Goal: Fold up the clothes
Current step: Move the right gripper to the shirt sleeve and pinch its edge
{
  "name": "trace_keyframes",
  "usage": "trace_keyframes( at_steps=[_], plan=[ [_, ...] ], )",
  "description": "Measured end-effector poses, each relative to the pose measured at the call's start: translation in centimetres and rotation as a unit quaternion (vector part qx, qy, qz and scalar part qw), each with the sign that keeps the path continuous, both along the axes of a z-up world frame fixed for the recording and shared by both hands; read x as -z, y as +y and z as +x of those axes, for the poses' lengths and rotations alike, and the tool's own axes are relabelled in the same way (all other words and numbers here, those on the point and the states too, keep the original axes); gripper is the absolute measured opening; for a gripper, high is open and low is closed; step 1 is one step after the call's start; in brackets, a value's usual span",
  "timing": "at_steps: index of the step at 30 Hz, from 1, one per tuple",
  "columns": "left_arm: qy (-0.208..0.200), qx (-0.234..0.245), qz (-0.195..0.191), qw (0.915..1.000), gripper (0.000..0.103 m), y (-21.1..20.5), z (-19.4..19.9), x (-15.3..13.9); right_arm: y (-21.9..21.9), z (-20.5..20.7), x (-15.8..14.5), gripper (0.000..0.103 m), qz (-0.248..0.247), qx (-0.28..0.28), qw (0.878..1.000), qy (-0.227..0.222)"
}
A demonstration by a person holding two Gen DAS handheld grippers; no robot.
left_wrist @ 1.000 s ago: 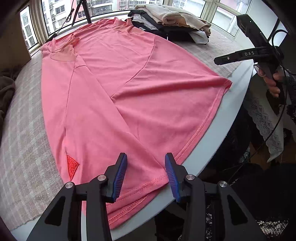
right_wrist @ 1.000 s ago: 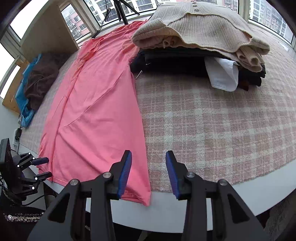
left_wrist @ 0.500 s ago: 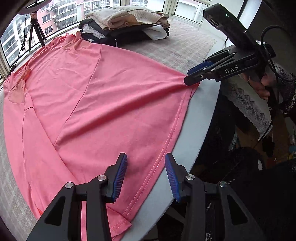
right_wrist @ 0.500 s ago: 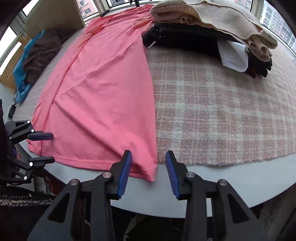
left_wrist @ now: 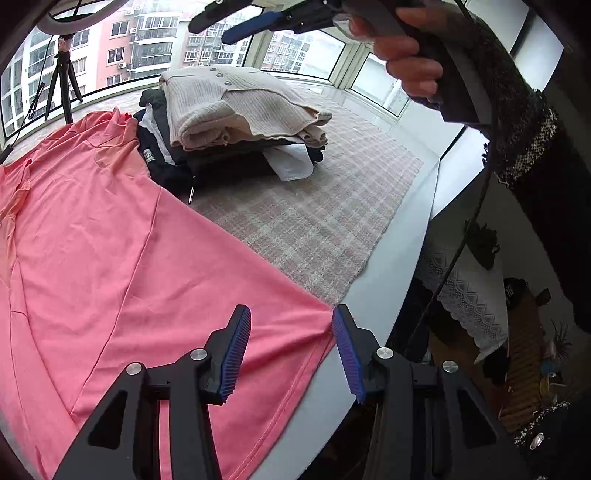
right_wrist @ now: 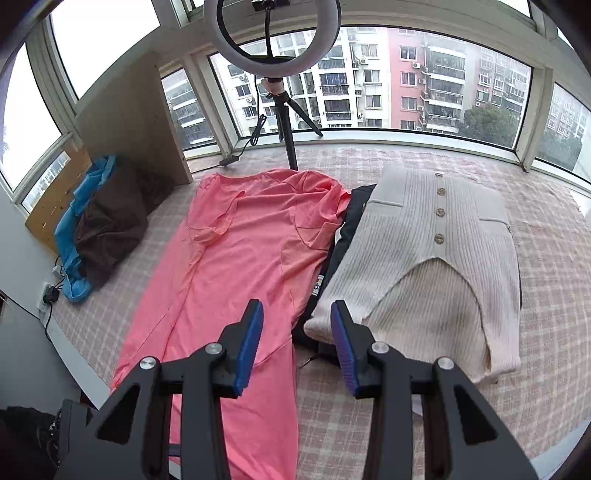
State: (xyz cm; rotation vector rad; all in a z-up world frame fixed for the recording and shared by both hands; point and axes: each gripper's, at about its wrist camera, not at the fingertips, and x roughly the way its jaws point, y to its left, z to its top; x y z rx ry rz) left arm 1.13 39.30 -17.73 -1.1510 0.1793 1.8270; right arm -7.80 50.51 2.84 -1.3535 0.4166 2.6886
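Note:
A long pink garment (left_wrist: 110, 258) lies flat on the checked table cover, its hem at the table's near edge; it also shows lengthwise in the right wrist view (right_wrist: 236, 280). My left gripper (left_wrist: 291, 350) is open and empty, low over the hem's right corner. My right gripper (right_wrist: 295, 347) is open and empty, raised high above the table over the garment's right edge; it also shows at the top of the left wrist view (left_wrist: 236, 22).
A stack of folded clothes topped by a beige ribbed cardigan (right_wrist: 436, 266) sits right of the pink garment (left_wrist: 236, 107). Brown and blue cloth (right_wrist: 99, 229) lies at the left by a wooden board. A ring light on a tripod (right_wrist: 273, 74) stands at the window. The white table edge (left_wrist: 373, 295) is near.
My left gripper slid right along the hem to its right corner. My right gripper left that corner and rose high above the table, now looking toward the window.

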Motion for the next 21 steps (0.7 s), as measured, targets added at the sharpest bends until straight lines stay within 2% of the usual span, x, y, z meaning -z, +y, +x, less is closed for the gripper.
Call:
trace_keyframes(
  at_steps=[2, 5, 8, 11, 17, 21],
  plan=[
    [0.002, 0.001, -0.010, 0.9999, 0.044, 1.2, -0.3, 0.1, 1.8, -4.2, 0.1, 0.037, 0.001, -0.004, 1.000, -0.001],
    [0.017, -0.002, -0.035, 0.9992, 0.044, 1.5, -1.3, 0.3, 4.3, -10.3, 1.8, 0.037, 0.002, -0.010, 1.000, -0.017],
    [0.029, -0.021, -0.073, 0.9967, 0.044, 0.9, -2.8, 1.2, 6.2, -16.3, 4.9, 0.037, 0.041, -0.025, 0.998, -0.052],
    [-0.003, -0.049, -0.083, 0.9953, 0.044, -0.4, -4.3, 2.4, 7.7, -21.5, 8.8, 0.036, 0.066, -0.053, 0.991, -0.105],
    [-0.038, -0.071, -0.093, 0.9924, 0.044, -0.9, -5.7, 3.8, 10.4, -26.4, 14.0, 0.033, 0.062, -0.094, 0.975, -0.192],
    [-0.043, -0.070, -0.095, 0.9921, 0.044, -0.2, -6.0, 3.9, 11.3, -27.3, 14.9, 0.033, 0.003, -0.111, 0.976, -0.189]
  ],
)
